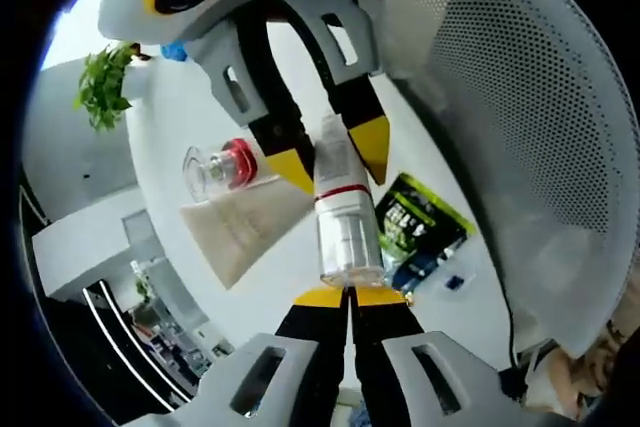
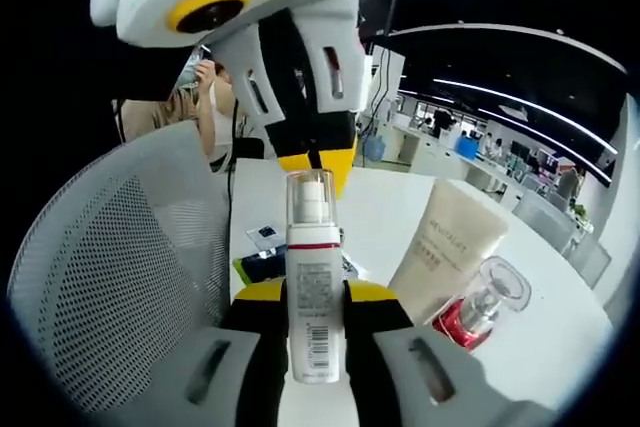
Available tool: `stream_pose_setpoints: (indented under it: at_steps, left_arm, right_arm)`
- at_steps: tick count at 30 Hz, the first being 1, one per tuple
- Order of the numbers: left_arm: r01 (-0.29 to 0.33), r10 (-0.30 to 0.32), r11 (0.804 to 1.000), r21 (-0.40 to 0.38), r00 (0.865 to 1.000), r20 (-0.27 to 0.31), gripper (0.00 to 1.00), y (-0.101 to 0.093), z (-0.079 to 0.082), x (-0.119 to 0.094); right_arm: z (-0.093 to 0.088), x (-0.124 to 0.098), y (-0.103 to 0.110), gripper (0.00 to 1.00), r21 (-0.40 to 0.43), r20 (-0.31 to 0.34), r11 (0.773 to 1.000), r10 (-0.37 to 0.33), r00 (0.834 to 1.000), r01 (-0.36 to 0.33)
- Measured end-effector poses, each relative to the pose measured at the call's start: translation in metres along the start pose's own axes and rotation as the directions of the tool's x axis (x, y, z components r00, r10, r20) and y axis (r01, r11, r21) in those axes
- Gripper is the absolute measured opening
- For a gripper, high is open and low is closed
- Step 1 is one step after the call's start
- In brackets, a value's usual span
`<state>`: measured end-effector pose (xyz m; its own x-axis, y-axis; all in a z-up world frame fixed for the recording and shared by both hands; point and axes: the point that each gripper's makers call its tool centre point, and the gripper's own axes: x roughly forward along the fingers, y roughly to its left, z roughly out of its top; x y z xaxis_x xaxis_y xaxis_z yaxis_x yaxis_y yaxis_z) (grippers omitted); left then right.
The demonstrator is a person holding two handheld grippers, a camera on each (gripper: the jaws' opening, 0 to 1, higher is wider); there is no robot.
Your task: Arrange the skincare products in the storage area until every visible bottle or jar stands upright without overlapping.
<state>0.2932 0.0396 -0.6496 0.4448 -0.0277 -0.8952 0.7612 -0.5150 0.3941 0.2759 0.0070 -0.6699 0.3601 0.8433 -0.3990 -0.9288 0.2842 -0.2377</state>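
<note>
Bottle [image 2: 312, 277] between right tool [image 2: 312, 297] tips

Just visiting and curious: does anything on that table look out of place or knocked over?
Yes. The red-and-clear bottle lies on its side beside the cream tube, which stands on its cap. The pump bottle is off the table, held in the right gripper.

Right gripper [image 1: 330, 157] clamps spray bottle [image 1: 345, 212]; left gripper [image 1: 350, 297] fingers seemingly closed beneath.
</note>
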Motion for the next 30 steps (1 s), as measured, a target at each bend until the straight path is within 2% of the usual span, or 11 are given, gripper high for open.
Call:
stream_pose_setpoints:
  at_steps: [9,13,18,22,24,25,26,27,28,29,30]
  left_arm:
    - [0.023,-0.017,0.993,-0.116,0.999,0.051,0.00,-0.004,-0.008,0.014]
    - [0.043,-0.024,0.979,-0.198,0.995,0.096,0.00,-0.009,-0.011,0.021]
    - [0.057,0.011,0.942,-0.332,0.980,0.199,0.00,-0.009,-0.009,0.025]
    - [0.120,0.091,0.859,-0.497,0.921,0.379,0.02,-0.003,0.000,0.019]
    - [0.172,0.115,0.830,-0.530,0.877,0.466,0.06,-0.002,0.010,0.016]
    - [0.182,0.146,0.820,-0.543,0.851,0.505,0.08,0.001,0.016,0.014]
    - [0.214,0.181,0.804,-0.554,0.800,0.571,0.10,0.004,0.026,0.011]
    - [0.260,0.175,0.777,-0.573,0.785,0.594,0.12,0.001,0.029,0.011]
    - [0.331,0.189,0.724,-0.605,0.748,0.636,0.13,0.001,0.035,0.010]
    - [0.349,0.225,0.707,-0.616,0.714,0.663,0.15,0.005,0.038,0.009]
    - [0.371,0.267,0.687,-0.624,0.671,0.692,0.16,0.010,0.042,0.006]
  right_arm:
    - [-0.009,-0.006,-0.003,0.20,0.053,0.015,0.999,0.006,1.000,-0.007]
    - [-0.007,-0.007,-0.004,0.20,0.142,0.085,0.989,0.018,0.996,-0.030]
    - [-0.006,-0.009,-0.009,0.20,0.252,0.195,0.965,0.020,0.981,-0.069]
    - [-0.011,-0.009,-0.015,0.20,0.318,0.228,0.946,-0.004,0.974,-0.071]
    - [-0.012,-0.009,-0.016,0.20,0.336,0.246,0.938,-0.003,0.969,-0.083]
    - [-0.013,-0.009,-0.016,0.20,0.335,0.250,0.938,-0.002,0.968,-0.085]
    - [-0.012,-0.008,-0.016,0.20,0.337,0.256,0.937,-0.001,0.967,-0.088]
    - [-0.010,-0.008,-0.016,0.20,0.343,0.269,0.934,0.002,0.963,-0.098]
    - [-0.008,-0.008,-0.016,0.20,0.342,0.280,0.934,0.003,0.960,-0.103]
    - [-0.005,-0.008,-0.016,0.20,0.337,0.295,0.935,0.005,0.956,-0.109]
    - [-0.003,-0.008,-0.016,0.20,0.336,0.304,0.935,0.007,0.953,-0.114]
